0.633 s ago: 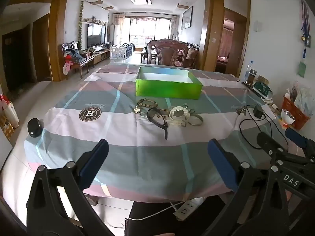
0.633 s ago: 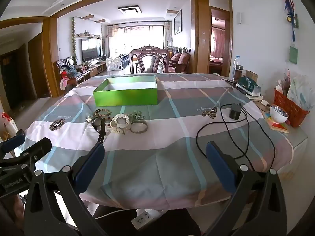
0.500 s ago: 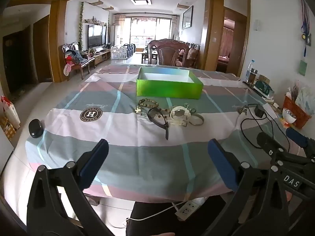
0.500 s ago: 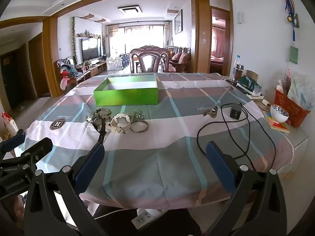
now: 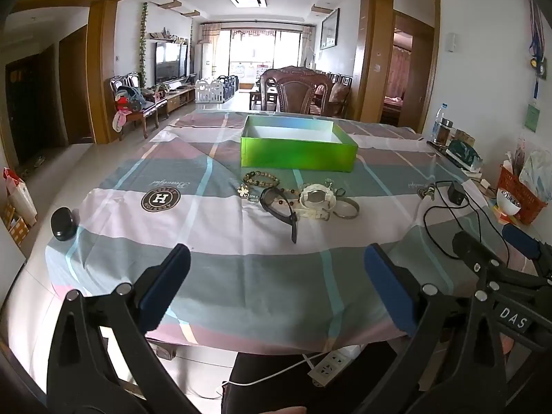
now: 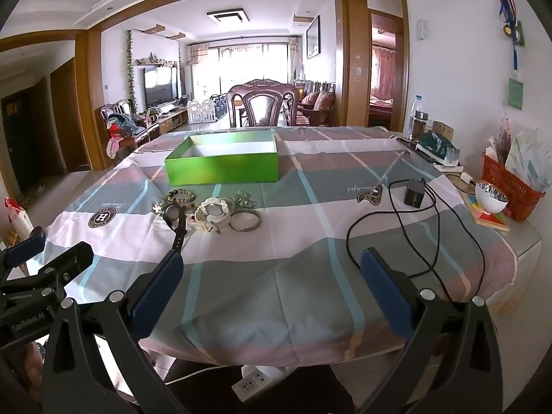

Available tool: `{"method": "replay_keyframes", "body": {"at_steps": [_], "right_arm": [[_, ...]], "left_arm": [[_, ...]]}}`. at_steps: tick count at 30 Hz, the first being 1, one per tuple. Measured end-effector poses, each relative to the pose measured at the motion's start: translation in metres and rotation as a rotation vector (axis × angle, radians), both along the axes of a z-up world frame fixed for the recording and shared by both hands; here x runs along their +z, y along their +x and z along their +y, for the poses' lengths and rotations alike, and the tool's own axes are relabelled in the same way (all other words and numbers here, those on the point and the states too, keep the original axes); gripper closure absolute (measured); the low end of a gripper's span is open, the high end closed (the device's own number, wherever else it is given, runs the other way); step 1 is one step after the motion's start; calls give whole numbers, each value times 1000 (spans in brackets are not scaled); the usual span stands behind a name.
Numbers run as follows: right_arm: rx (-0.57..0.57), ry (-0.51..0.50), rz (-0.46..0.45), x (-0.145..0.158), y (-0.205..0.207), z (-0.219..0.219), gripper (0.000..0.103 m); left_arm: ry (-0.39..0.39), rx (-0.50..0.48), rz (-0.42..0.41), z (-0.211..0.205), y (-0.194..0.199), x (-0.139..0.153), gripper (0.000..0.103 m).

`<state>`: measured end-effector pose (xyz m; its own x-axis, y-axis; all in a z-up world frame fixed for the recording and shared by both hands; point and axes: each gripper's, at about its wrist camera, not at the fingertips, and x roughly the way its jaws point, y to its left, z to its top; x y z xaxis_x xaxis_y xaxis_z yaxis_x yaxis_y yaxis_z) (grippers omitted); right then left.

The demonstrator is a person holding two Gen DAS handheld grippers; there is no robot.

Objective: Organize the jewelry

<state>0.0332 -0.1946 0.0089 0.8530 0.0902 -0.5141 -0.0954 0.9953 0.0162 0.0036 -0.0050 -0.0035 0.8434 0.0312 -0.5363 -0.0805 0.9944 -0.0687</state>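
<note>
We couldn't separate the tangled jewelry pile (image 5: pixel 296 198) mid-frame — black watch (image 6: pixel 176 217), white watch (image 6: pixel 212 212), silver bangle (image 6: pixel 245 222); left gripper (image 5: pixel 276 286) and right gripper (image 6: pixel 272 283) hung released.

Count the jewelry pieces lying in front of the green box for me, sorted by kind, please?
Watches: 2, a black watch and a white watch.
Beaded bracelets: 2, a dark beaded bracelet and a pale green beaded bracelet.
Metal bangle: 1.
Flower-shaped charm: 1.
Total: 6 that I can tell apart; the pile overlaps, so smaller pieces may be hidden.
</note>
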Motion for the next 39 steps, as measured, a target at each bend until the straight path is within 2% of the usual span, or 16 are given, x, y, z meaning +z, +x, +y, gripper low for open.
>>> {"method": "replay_keyframes", "body": {"at_steps": [39], "right_arm": [[2, 5, 3, 0, 0, -1, 3]], "left_arm": [[3, -3, 6, -3, -2, -3, 4]]}}
